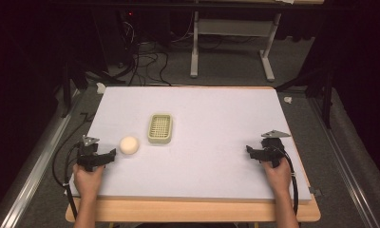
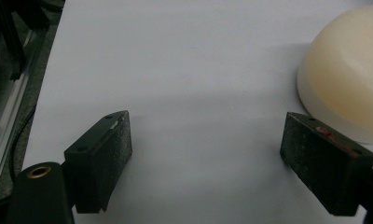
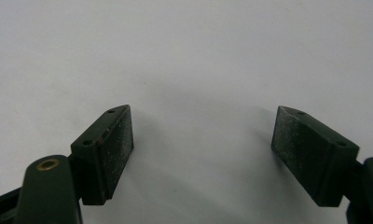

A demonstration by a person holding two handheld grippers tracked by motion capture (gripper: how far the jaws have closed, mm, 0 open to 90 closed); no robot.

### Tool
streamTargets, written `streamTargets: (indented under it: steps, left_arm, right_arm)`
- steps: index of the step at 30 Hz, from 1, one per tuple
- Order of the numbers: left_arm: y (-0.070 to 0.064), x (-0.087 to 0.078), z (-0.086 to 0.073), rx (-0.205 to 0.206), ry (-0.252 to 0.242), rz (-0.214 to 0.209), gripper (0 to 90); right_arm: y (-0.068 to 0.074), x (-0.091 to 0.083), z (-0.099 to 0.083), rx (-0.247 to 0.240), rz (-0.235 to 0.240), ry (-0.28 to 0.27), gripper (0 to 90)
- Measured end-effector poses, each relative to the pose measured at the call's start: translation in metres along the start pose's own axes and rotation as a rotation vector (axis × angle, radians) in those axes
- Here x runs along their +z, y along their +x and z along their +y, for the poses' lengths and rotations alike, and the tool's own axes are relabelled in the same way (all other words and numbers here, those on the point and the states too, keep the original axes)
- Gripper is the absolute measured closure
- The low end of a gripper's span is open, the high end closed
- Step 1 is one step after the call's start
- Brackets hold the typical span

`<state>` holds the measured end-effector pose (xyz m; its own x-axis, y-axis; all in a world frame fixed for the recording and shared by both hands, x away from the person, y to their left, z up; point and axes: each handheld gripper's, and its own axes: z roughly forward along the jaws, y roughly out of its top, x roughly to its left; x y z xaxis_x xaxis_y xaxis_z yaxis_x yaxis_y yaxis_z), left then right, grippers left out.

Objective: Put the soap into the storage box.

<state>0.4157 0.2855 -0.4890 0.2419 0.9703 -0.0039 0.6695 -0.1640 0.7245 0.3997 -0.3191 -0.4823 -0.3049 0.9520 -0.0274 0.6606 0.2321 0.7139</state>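
Left gripper (image 1: 113,155) rests low at the tabletop's (image 1: 216,123) near-left edge, jaws spread wide and holding nothing; a cream dome-shaped object (image 1: 129,145) sits just beside its right jaw. A pale green slotted tray (image 1: 160,128) lies near the dome, further in. Right gripper (image 1: 249,150) sits at the near-right, jaws wide apart, empty, over bare white surface

Ball (image 1: 129,145) left of basket (image 1: 160,128)

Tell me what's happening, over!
Left gripper open, beside cream ball. Right gripper open, holding nothing. Green basket behind ball, nothing blocking.
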Motion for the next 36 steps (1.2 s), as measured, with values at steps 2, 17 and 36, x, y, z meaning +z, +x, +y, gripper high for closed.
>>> streamTargets:
  steps: [2, 17, 36]
  left_arm:
    - [0.0003, 0.0, 0.0001, -0.003, 0.002, -0.002, 17.1]
    - [0.0006, 0.0003, 0.0001, -0.005, 0.001, -0.004, 17.0]
    - [0.0002, -0.0001, 0.0014, 0.001, 0.007, 0.0, 17.5]
  right_arm:
    - [0.0001, -0.0001, 0.0, 0.002, -0.001, 0.001, 21.4]
    - [0.0, 0.0, 0.0, -0.001, -0.001, -0.001, 21.1]
    - [-0.0002, 0.0002, 0.0001, 0.004, -0.004, 0.001, 20.5]
